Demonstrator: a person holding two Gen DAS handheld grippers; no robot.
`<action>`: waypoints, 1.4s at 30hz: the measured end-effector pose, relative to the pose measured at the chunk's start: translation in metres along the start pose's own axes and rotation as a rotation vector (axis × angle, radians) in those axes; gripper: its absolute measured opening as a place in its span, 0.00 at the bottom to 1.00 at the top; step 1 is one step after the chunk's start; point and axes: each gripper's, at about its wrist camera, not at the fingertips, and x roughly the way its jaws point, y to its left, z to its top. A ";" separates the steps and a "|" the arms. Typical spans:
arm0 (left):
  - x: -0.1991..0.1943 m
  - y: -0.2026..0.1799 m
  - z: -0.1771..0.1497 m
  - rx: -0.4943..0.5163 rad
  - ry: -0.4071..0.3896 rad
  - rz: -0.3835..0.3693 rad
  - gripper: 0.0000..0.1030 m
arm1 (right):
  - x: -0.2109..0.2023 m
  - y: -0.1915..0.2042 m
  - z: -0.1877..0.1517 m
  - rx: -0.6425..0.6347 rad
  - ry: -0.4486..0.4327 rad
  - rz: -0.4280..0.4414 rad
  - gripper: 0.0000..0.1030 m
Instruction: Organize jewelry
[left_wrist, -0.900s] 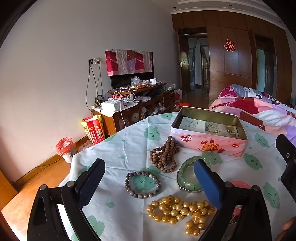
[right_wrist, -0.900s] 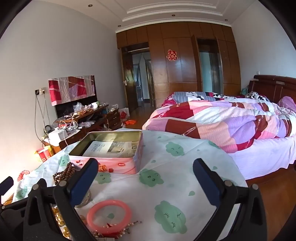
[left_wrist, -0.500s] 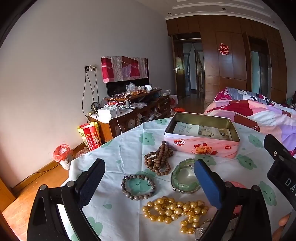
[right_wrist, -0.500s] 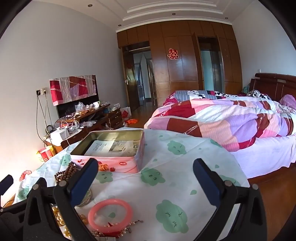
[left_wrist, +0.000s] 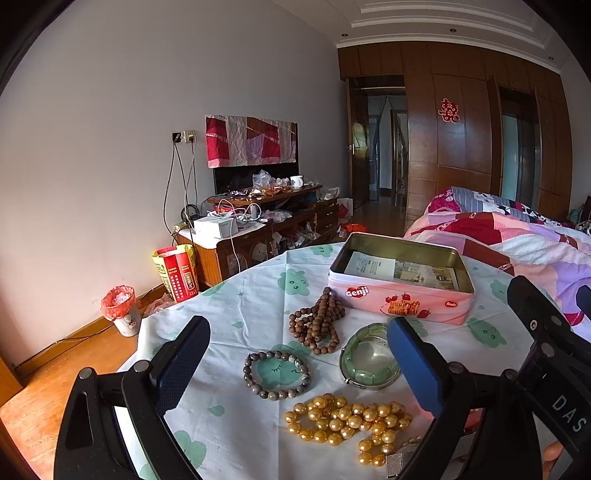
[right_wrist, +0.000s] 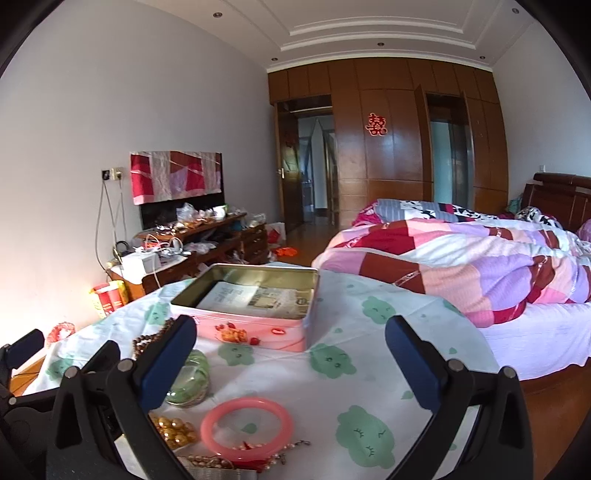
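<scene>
— Where's the jewelry, and your jaws?

— Both the left gripper and right gripper gape empty; the gold bead strand lies before the tin.

— Handling?

— Limp, slippery (likely); pinch a bunched section; the pink bangle is rigid; grip its rim.

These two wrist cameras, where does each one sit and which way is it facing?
Left wrist: on the left gripper, facing table jewelry and the pink tin; own open fingers and the other gripper's edge show.
Right wrist: on the right gripper, facing tin, bed; own open fingers show.
Shared: tin, green bangle, doorway.
</scene>
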 end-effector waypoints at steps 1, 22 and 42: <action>-0.001 0.000 0.000 -0.003 -0.006 -0.002 0.94 | -0.001 0.001 0.000 0.003 -0.005 0.003 1.00; -0.015 0.001 0.000 -0.006 -0.066 -0.031 0.94 | -0.019 -0.009 0.000 0.058 -0.109 -0.005 1.00; -0.016 0.000 0.000 -0.001 -0.063 -0.036 0.94 | -0.021 -0.011 -0.001 0.068 -0.114 -0.012 1.00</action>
